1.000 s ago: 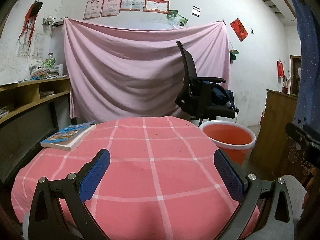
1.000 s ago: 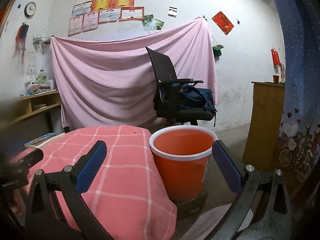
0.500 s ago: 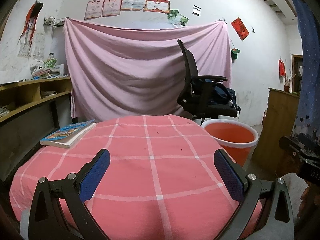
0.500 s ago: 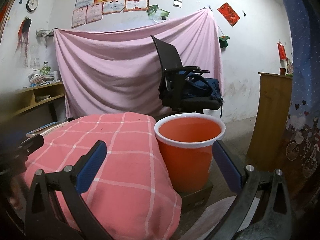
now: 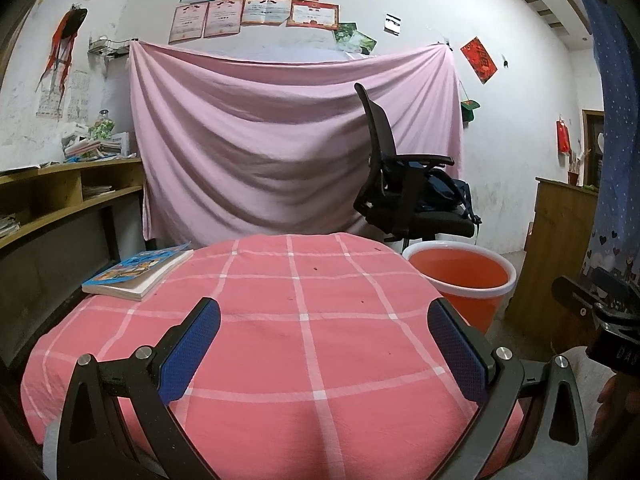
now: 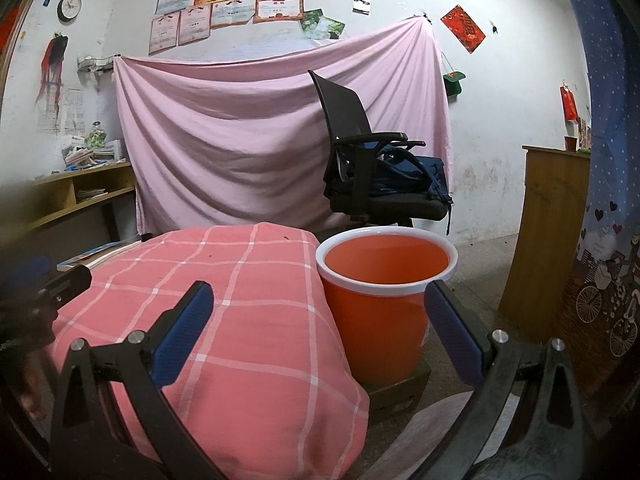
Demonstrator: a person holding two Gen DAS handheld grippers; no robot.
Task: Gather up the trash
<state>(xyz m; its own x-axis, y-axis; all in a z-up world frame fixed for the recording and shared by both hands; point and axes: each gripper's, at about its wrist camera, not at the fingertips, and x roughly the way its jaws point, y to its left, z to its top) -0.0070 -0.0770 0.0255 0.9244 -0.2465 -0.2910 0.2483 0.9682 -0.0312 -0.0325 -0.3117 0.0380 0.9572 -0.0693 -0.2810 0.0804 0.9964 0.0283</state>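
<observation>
An orange bucket with a white rim point(image 5: 460, 276) point(image 6: 386, 292) stands on a dark block on the floor, right of a round table under a pink checked cloth point(image 5: 304, 340) point(image 6: 240, 320). No trash shows on the cloth. My left gripper point(image 5: 324, 344) is open and empty above the near part of the table. My right gripper point(image 6: 320, 332) is open and empty, low beside the table's right edge, in front of the bucket. The right gripper's body also shows at the right edge of the left wrist view point(image 5: 600, 312).
A book point(image 5: 138, 268) lies at the table's far left. A black office chair point(image 5: 404, 196) with a blue bag stands behind the bucket. Wooden shelves point(image 5: 60, 196) run along the left wall, a wooden cabinet point(image 6: 548, 240) stands at the right. A pink sheet point(image 5: 288, 140) hangs behind.
Both grippers have drawn back and down a little, so the table and bucket sit slightly farther and higher in view. Both stay open and empty.
</observation>
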